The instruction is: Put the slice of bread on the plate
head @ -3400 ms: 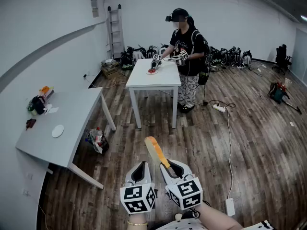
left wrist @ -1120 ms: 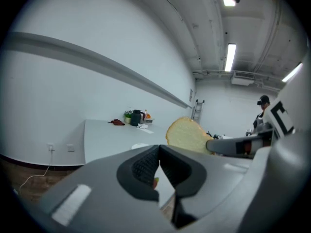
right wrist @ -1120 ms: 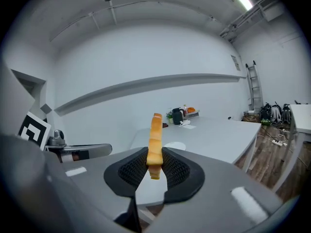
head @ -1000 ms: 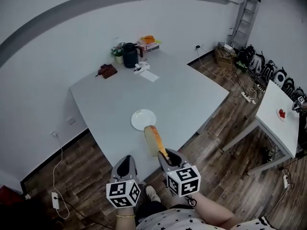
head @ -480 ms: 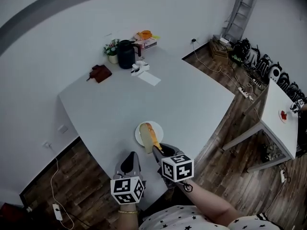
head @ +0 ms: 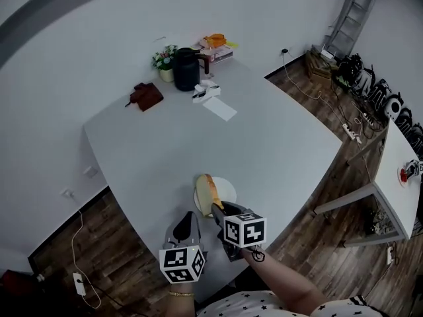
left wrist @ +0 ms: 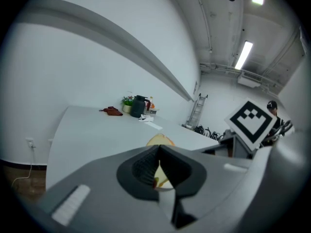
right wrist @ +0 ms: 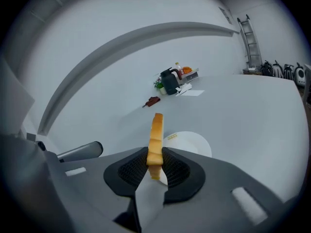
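Observation:
A slice of bread (right wrist: 156, 132) with an orange-brown crust stands on edge between the pads of my right gripper (right wrist: 154, 152), which is shut on its lower end. In the head view the slice (head: 208, 189) hangs over the left part of the white plate (head: 223, 185), which lies near the grey table's front edge. The plate (right wrist: 192, 142) shows just beyond the right jaws. My left gripper (head: 186, 226) hovers to the left of the right gripper (head: 220, 210), at the table's edge. Its jaws (left wrist: 158, 149) stand together with nothing between them.
At the far side of the grey table (head: 277, 144) stand a black jug (head: 187, 69), a small plant (head: 164, 59), a brown object (head: 147, 96), papers (head: 218, 107) and an orange box (head: 217, 43). A second white table (head: 396, 183) stands to the right, a ladder (head: 347, 8) behind.
Both grippers have moved forward and down toward the table. The bread, which was short of the plate a second ago, now hangs over it.

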### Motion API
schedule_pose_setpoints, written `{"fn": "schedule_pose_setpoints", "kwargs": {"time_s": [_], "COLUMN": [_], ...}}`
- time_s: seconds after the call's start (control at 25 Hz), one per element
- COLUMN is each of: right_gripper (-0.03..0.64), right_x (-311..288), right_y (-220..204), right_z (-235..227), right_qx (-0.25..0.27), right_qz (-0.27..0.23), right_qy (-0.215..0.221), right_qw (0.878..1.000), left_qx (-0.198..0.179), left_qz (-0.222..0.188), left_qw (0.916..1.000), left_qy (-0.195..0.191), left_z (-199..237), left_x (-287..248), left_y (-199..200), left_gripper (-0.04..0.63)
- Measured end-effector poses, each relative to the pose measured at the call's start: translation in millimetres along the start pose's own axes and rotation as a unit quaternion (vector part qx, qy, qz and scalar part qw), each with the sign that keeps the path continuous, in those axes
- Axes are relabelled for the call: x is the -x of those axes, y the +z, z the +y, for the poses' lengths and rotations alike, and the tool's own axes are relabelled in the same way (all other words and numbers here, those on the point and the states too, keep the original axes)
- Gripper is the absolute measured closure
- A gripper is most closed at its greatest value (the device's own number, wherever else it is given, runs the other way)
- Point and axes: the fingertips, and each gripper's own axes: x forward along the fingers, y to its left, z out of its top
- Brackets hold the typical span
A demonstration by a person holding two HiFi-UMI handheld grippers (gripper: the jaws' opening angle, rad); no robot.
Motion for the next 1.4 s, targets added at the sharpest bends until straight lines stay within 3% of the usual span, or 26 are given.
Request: {"fn": "schedule_pose_setpoints", "kwargs": {"time_s": [0.2,0.48,0.6,0.84,0.96,1.2,1.4], "right_gripper": [0.526,0.435,0.402,0.397,0.428,0.617,0.618], "right_x": [-6.4,3.5,7.2,24.2,38.5,63.3,74.9], "right_y": [2.2,1.6,0.7,7.6,11.0,12.8,14.0], "right_z": [-10.3,-24.7,-26.3,-26.2,-19.5,2.0,6.7], "right_qx": [0.006,0.121,0.134,0.154,0.153,0.157,0.155], "right_qz": [0.013,0.006,0.001,-0.031,-0.051,-0.078,-0.091], "right_qy": [-0.006,-0.072,-0.074,-0.089,-0.084,-0.056,-0.057], "right_qw": [1.0,0.99,0.988,0.984,0.983,0.983,0.982], "left_qx": [0.008,0.012,0.006,-0.002,-0.006,-0.013,-0.021], "left_qz": [0.008,0.01,0.01,0.011,0.009,0.008,0.01], "left_qw": [0.9999,0.9999,0.9999,0.9997,0.9996,0.999,0.9986], "left_qy": [0.006,-0.004,-0.01,-0.02,-0.026,-0.041,-0.048], "left_z": [2.6,-5.3,-10.3,-17.8,-23.9,-37.8,-46.3], "left_x": [-13.8,-21.0,-20.9,-19.1,-17.0,-10.9,-7.6], "left_y": [-5.0,-5.6,-5.2,-4.1,-2.7,-2.0,-1.9], "left_gripper": [0.588,0.588,0.588,0.588,0.588,0.588,0.588]}}
